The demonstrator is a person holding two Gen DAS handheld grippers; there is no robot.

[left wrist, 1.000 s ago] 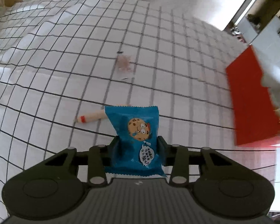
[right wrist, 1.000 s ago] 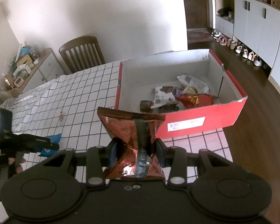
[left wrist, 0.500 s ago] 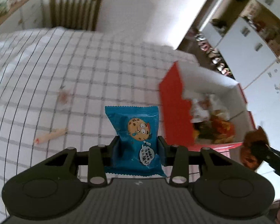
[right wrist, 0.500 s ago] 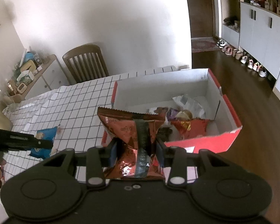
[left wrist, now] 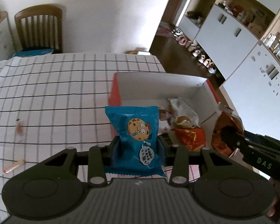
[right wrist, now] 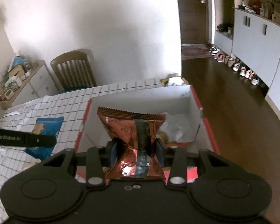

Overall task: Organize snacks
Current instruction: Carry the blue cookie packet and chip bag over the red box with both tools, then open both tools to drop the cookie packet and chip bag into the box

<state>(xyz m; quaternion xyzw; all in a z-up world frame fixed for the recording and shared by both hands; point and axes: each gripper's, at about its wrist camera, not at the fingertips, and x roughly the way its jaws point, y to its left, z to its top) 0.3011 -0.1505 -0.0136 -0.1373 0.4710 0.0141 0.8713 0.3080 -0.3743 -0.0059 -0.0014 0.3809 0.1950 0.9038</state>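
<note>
Now both grippers are loaded and heading for the red box (left wrist: 115,93), so this looks like the drop-off step. The left gripper (left wrist: 138,145) is clamped on the blue cookie packet (left wrist: 135,140), held upright above the checked tablecloth (left wrist: 56,97), just short of the box's near corner. The right gripper (right wrist: 136,147) is squeezed tight on the crumpled copper Oreo bag (right wrist: 132,130), which hangs over the near edge of the box. Next, I'd say, each one needs to travel over the open box, dip in and let go without snagging the rim. Counting up: two packets in the air, one per gripper; one box with a few wrappers already inside, too jumbled to number; one thin orange stick (left wrist: 13,168) and one small pinkish scrap (left wrist: 19,127) lying out on the cloth; one wooden chair (right wrist: 72,71) behind the table
</note>
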